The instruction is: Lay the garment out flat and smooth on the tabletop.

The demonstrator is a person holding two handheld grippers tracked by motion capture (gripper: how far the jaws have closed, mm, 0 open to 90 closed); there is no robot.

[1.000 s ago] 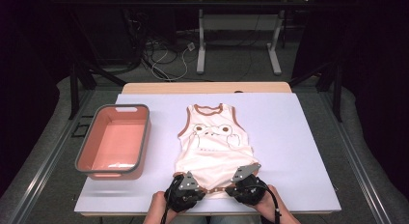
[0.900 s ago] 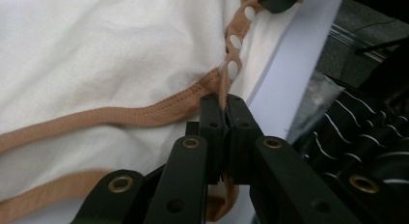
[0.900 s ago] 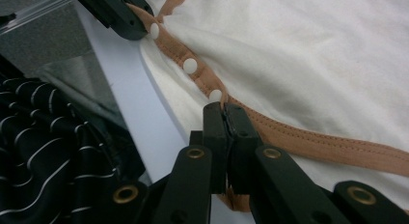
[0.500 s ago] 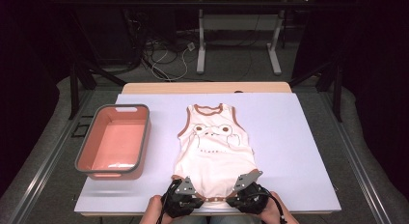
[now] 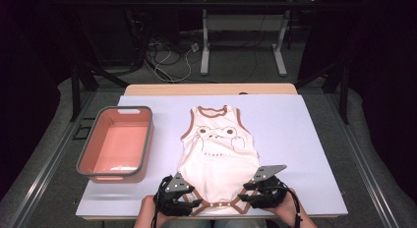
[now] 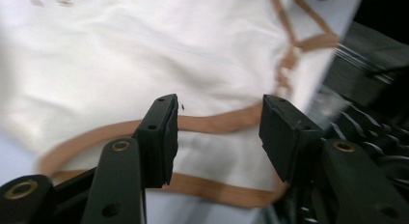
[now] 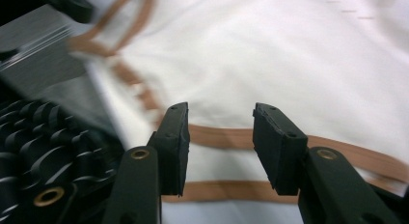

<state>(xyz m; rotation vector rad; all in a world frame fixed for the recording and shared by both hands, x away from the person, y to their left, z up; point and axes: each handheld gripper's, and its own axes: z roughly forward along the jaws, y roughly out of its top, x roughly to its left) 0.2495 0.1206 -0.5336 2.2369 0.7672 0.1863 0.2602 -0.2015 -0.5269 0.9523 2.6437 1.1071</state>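
Pink bin (image 5: 116,142): sits at the left of my table (image 5: 305,139), well apart from the garment, grey rim, long side running away from me.

My left gripper (image 5: 189,204): at the near edge, by the garment's lower left corner. Its jaws have just been opening and now stand apart; in the left gripper view (image 6: 217,132) the brown-edged leg hem lies below the gap, and the pads do not press on it. Released.

Baby bodysuit (image 5: 219,154): lies flat, front up, in the middle of the table, neck away from me, crotch end at the near edge between my two grippers. Cream cloth, sleeveless, brown binding at neck, armholes and leg openings, a brown frog-like face drawn on the chest with small letters under it.

My right gripper (image 5: 247,198): at the lower right corner. Jaws also just opened; in the right gripper view (image 7: 219,137) the brown hem band runs under the gap, not pinched. Released.
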